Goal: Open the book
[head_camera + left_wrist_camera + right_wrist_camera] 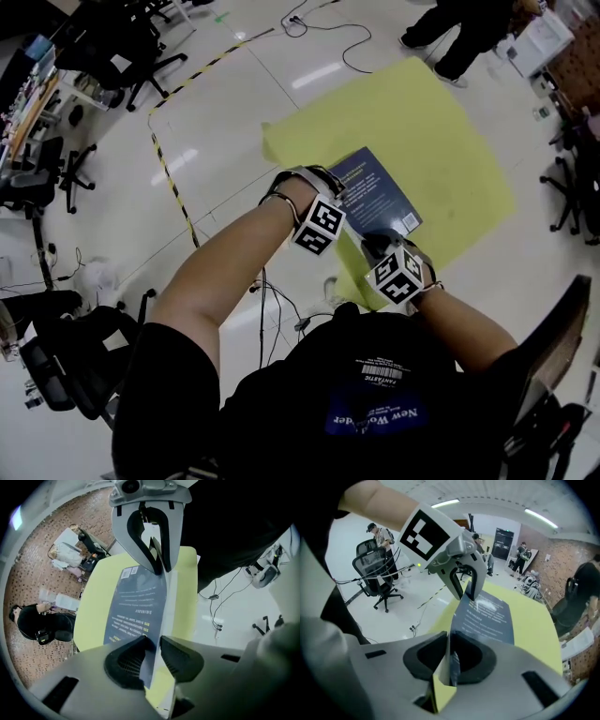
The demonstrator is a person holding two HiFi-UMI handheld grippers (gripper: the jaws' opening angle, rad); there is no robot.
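Dark book [380, 195] at the yellow table's [441, 112] near edge, left tool [157, 644] pinching its cover edge, right tool [447, 651] clamped on its corner

Shining down bright from long ceiling lights [540, 518]. Bouncing off the white floor [314, 75] in shiny patches. Glaring a little on the book [487, 605]. Bending round and going dark at the corners of both gripper views.

Overhead head view; gripper views near book [380, 192]
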